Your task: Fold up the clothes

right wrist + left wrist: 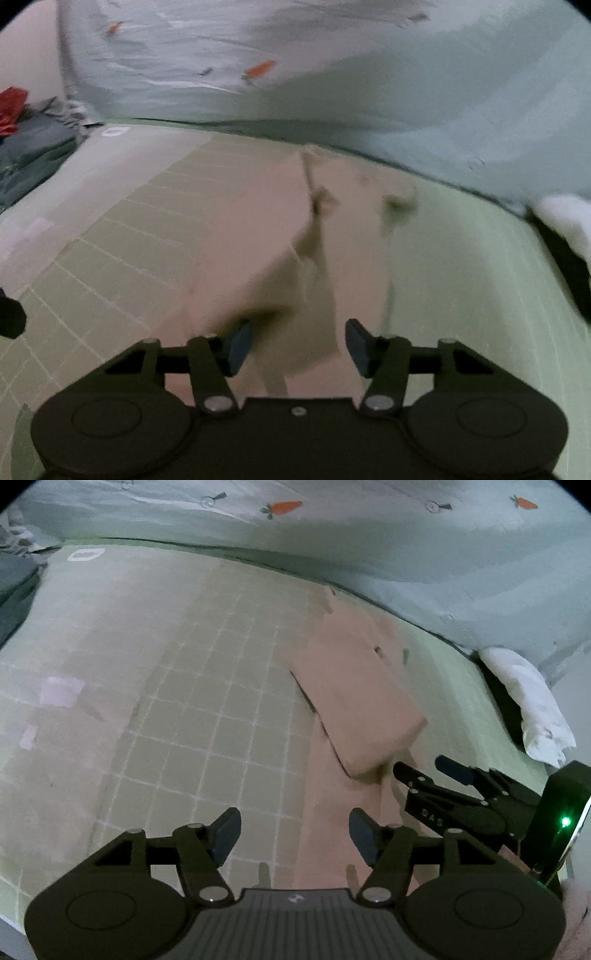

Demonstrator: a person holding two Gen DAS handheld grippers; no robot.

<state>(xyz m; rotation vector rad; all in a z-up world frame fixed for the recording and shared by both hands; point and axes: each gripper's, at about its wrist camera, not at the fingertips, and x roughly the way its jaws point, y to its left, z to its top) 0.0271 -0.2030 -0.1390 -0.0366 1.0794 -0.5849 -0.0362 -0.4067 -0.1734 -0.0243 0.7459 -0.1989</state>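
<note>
- Pink garment [354,709] lies on the green grid sheet [192,716], partly folded — one flap doubled over, long axis running away from both grippers toward the carrot-print quilt [369,554].
- Left gripper [295,832]: fingers spread, nothing between them; garment sits ahead and to its right, near strip just under the right finger.
- Right gripper [299,345]: fingers apart, cloth lying under the gap, pads not pressing — view blurred.
- Right is nearer the folded flap's near edge; likely the hand for the next grab.
- White pillow [532,705] far right, clear of the garment.
</note>
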